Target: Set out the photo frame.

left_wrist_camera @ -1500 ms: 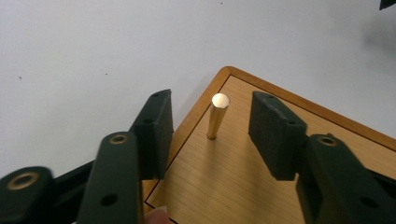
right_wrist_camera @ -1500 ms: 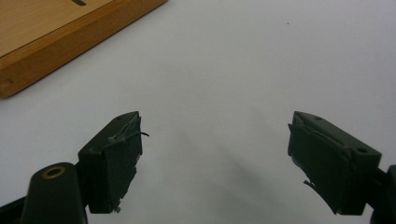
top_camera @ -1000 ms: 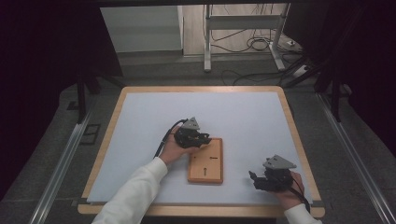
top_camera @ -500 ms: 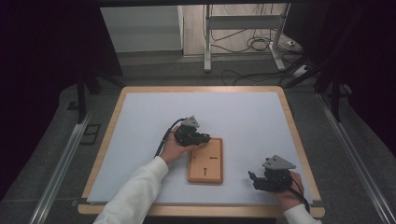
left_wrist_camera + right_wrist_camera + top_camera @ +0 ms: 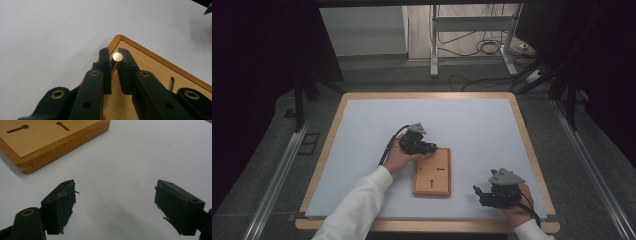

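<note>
A short brass pin [image 5: 117, 58] is clamped between the jaws of the left tool [image 5: 113, 55], which have just been closing on it, at the far corner of the wooden board [image 5: 432, 176] lying on the counter [image 5: 362, 125]. The right tool [image 5: 115, 195] is held with its jaws spread wide and nothing between them, near the board's other end. The pin is gripped close to its top, so it could be tilted or dropped if lifted quickly; the unheld board could also be dragged along.

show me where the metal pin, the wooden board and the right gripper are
metal pin [image 5: 117, 57], left gripper view, its round end face
wooden board [image 5: 432, 189], high view, bare top near its front edge
right gripper [image 5: 115, 205], right gripper view, midway between its open fingertips
</note>
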Available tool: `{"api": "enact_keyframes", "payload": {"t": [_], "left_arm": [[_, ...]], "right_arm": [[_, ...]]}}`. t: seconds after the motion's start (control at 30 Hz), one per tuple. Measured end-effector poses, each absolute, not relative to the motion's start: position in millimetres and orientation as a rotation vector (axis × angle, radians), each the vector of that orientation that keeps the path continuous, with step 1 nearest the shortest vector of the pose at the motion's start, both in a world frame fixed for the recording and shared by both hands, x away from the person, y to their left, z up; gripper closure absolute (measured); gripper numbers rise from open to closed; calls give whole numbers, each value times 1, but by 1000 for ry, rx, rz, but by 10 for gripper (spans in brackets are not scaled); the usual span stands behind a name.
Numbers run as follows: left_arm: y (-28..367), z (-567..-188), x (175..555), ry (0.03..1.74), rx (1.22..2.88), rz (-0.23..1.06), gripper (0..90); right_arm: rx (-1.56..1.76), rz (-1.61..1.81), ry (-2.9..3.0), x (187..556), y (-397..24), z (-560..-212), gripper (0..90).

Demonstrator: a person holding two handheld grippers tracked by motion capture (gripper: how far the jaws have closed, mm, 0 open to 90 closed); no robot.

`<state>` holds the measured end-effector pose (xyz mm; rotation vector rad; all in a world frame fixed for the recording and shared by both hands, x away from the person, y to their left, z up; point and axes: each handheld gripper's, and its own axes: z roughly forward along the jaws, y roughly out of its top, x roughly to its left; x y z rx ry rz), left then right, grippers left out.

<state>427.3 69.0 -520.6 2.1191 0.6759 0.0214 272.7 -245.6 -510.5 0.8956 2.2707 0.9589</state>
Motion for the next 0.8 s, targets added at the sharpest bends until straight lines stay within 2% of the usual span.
{"api": "enact_keyframes", "payload": {"t": [0.8], "left_arm": [[71, -517, 439, 704, 2137, -92, 811]], "right_arm": [[708, 997, 2341, 257, -207, -503, 133]]}}
